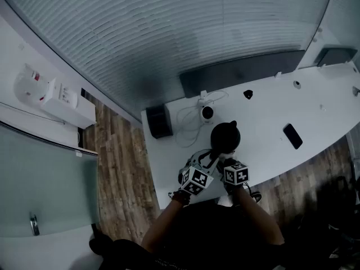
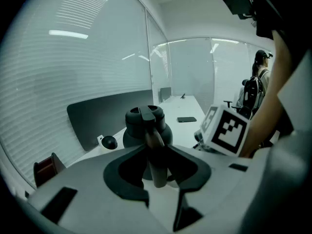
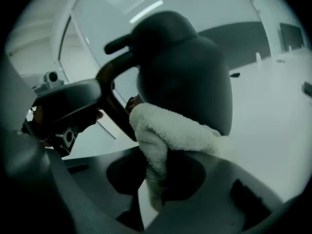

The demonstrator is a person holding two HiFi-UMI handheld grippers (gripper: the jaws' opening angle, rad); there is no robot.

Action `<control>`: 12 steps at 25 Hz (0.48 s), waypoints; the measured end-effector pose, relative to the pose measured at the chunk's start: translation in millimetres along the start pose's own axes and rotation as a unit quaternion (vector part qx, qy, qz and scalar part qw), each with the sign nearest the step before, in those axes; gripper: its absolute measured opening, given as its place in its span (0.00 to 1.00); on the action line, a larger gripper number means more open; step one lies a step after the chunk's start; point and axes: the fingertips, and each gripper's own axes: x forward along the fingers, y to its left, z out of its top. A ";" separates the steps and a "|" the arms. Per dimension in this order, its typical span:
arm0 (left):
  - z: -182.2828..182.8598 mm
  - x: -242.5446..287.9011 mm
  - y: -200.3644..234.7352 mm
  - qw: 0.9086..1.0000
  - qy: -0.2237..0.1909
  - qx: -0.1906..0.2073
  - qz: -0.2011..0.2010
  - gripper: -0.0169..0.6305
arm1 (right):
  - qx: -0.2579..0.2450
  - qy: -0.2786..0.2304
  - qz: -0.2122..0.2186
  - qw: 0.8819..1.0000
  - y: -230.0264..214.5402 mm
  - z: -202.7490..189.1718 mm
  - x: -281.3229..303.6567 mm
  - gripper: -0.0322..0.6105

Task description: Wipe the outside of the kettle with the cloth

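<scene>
A dark round kettle (image 1: 225, 135) stands on the white desk (image 1: 270, 151) just ahead of both grippers. My left gripper (image 2: 157, 172) is shut on the kettle's brown handle (image 2: 155, 145), with the kettle (image 2: 146, 126) right beyond its jaws. My right gripper (image 3: 158, 186) is shut on a white fluffy cloth (image 3: 165, 135), which presses against the lower side of the kettle (image 3: 183, 67) near the handle (image 3: 114, 99). In the head view the two grippers, left (image 1: 209, 165) and right (image 1: 225, 161), sit side by side at the kettle's near side.
A black phone (image 1: 292, 135) lies on the desk to the right. A small round white device (image 1: 207, 112) with a cable sits behind the kettle, and a dark box (image 1: 159, 121) at the desk's left end. A dark panel (image 1: 242, 71) runs along the back edge. A person (image 2: 258, 84) stands far off.
</scene>
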 end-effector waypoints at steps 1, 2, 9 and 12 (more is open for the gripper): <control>0.2 -0.3 -0.9 1.000 0.001 -0.001 0.000 0.23 | 0.009 0.017 -0.002 1.000 -4.3 -6.8 6.2 0.15; 0.2 -0.7 -1.8 1.000 0.002 -0.003 0.000 0.23 | 0.015 0.033 -0.005 0.999 -8.2 -13.1 11.8 0.15; -0.1 -0.1 -5.8 1.000 0.008 -0.015 -0.003 0.23 | -0.017 0.057 0.006 0.998 -1.1 -20.8 -7.3 0.15; -2.1 -3.4 -3.9 1.000 0.019 0.001 -0.002 0.23 | -0.052 -0.008 0.015 0.999 22.4 1.6 -57.2 0.15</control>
